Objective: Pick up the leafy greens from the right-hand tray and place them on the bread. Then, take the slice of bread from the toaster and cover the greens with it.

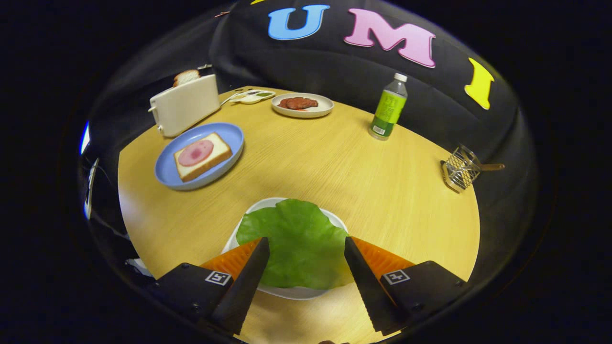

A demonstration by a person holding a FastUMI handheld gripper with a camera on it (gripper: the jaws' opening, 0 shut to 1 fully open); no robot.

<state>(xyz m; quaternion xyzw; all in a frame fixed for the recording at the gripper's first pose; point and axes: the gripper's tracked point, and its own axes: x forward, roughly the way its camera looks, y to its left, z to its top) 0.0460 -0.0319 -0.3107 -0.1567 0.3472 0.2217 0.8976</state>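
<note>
My gripper (306,251) hangs over the lettuce leaf (296,239), fingers spread wide to either side of it, not gripping. The leaf lies flat on its white tray (287,290). Beyond, bread with a ham slice (202,155) rests on a blue plate (165,174); another slice (186,76) stands in the toaster (184,105).

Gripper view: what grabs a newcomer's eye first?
The big green leaf on its white plate, lying between the open gripper fingers. Beyond them, a blue plate holds bread topped with a pink meat slice, next to a white toaster with a slice sticking up. A green-labelled bottle stands farther off.
</note>
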